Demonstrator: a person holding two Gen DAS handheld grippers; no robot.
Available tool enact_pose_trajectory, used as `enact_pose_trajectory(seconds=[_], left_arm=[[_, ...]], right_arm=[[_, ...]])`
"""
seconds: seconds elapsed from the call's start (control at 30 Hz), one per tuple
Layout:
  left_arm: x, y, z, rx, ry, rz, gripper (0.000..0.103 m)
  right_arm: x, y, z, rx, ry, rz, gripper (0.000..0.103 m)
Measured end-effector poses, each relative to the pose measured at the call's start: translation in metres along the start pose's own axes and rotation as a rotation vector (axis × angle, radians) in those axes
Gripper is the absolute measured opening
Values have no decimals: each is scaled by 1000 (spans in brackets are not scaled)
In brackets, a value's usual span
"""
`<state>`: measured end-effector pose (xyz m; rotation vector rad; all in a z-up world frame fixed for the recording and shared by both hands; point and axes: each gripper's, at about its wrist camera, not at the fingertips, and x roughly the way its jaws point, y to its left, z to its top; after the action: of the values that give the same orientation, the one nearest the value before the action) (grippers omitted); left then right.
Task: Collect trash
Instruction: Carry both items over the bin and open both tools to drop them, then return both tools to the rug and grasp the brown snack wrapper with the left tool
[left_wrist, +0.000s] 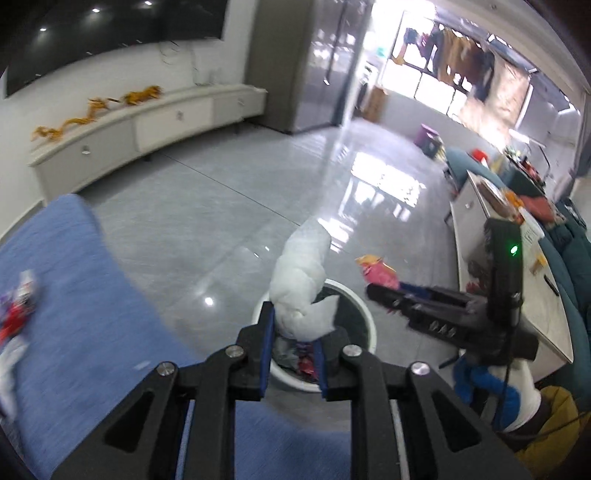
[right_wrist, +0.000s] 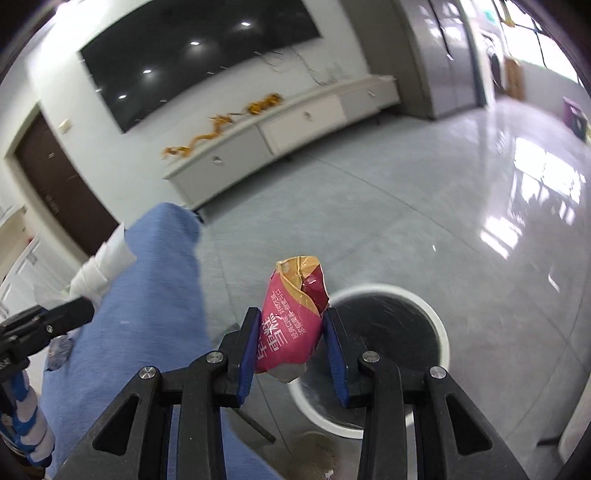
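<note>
1 white tissue wad (left_wrist: 301, 284), 1 pink snack wrapper (right_wrist: 291, 325), 1 round bin (right_wrist: 439, 332), 2 tongs (left_wrist: 293, 345) (right_wrist: 291, 354)

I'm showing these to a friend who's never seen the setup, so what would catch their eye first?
Probably the pink snack wrapper pinched in the right gripper, just beside the rim of the white bin on the grey floor. Next, the crumpled white tissue in the left gripper, right above that bin, which already holds some trash. More litter lies on the blue sofa.
</note>
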<state>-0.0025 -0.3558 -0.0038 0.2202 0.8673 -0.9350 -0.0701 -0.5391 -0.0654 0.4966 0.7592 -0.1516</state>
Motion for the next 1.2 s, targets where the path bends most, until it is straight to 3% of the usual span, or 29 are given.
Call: enact_pose_trajectory(seconds=[0.1, 0.2, 0.23, 0.33, 0.4, 0.77, 1.0, 1.2], left_arm=[[34, -10, 13, -17, 45, -48, 20], [59, -14, 21, -40, 76, -80, 25], [64, -16, 21, -50, 84, -93, 28], [75, -15, 24, -81, 101, -118, 49], [74, -16, 22, -81, 100, -107, 49], [4, -31, 6, 32, -32, 224, 49], [-58, -19, -18, 27, -121, 357, 49], [-110, -3, -34, -6, -184, 411, 49]], right_arm=[[16, -24, -2, 40, 24, -29, 36], [22, -36, -2, 58, 36, -49, 48], [24, -39, -3, 62, 37, -56, 51], [25, -49, -6, 78, 39, -77, 56], [22, -52, -9, 87, 37, -78, 56], [-18, -23, -9, 59, -35, -53, 58], [-54, 17, -5, -10, -98, -14, 58], [-78, 56, -2, -86, -139, 21, 59]])
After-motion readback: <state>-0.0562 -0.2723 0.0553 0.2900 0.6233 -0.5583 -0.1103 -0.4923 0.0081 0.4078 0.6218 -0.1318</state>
